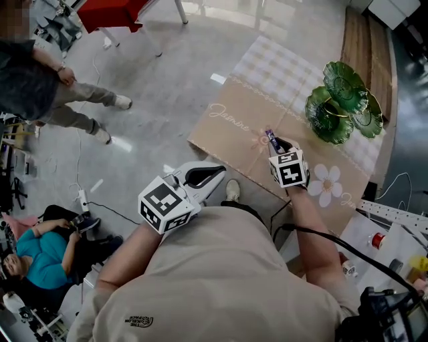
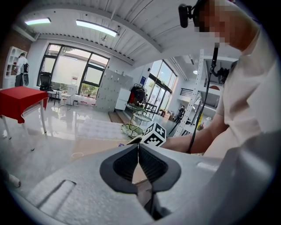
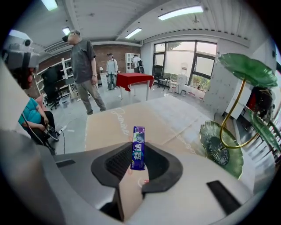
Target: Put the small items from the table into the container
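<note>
Nearest us, low and left of centre in the head view: left gripper (image 1: 208, 175), off the table edge, jaws pressed together with nothing between them.

Right of centre: right gripper (image 1: 273, 143), above the tan tablecloth (image 1: 227, 113), jaws closed on a purple gum pack (image 3: 138, 147). The pack stands upright and is pinched near its lower end, so most of its length rises free above the pads.

Handling, as we judge it:
- The pack is light, slim and fairly stiff.
- Its glossy wrapper is likely to slide.
- Held this low, it may pivot in the pads. A hold across the flat faces nearer mid-length would be steadier.
- It needs little force and is not fragile.

Upper right: green leaf dish stand (image 1: 342, 100), which we take to be the container, well apart from the pack. Its tiered leaf dishes sit on a gold stem (image 3: 239, 110). The upper leaves overhang the lower dish, so we reckon the stem and leaf edges are what stands in the way of a drop. The cloth between gripper and stand looks bare apart from a printed flower (image 1: 326, 184).

Surroundings, left to right, none touching the table:
- seated person in teal (image 1: 40, 257)
- standing person (image 1: 40, 83)
- red table (image 1: 110, 13)
- floor cable (image 1: 107, 208)
- cluttered shelf (image 1: 394, 247) at lower right
</note>
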### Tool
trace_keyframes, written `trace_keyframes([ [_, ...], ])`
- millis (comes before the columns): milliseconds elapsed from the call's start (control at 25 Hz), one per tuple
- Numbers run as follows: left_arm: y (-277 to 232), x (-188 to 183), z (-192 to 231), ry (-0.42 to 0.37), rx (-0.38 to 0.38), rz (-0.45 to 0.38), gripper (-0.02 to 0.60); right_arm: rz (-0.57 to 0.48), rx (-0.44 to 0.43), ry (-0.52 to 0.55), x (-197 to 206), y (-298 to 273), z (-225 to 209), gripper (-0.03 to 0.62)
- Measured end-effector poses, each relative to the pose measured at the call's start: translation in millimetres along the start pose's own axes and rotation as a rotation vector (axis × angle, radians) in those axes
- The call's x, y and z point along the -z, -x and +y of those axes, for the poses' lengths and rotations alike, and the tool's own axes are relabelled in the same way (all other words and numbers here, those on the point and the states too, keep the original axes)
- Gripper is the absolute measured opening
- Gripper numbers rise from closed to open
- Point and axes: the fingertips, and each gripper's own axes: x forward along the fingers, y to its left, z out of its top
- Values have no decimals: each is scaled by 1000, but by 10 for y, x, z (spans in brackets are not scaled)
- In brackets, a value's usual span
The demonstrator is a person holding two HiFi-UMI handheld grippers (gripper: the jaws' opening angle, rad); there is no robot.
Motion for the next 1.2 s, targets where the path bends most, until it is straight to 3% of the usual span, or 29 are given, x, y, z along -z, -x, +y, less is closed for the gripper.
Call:
trace_keyframes([
  [480,-303,-166,-181,-63,80,6,9,-155,-75,93,-765,1052,-255,92],
  [680,-412,-271,-240,-85,110,0,9,-235,-96,74,-1043,1451,-539,92],
  [920,-542,-355,-280,-95,135,-1,9,-257,-12,95,-1246,1774,-1160,92],
  [1200,-605,-411,-273,-98,137,-3,9,-205,96,116,-1326,1776,-1925,92],
])
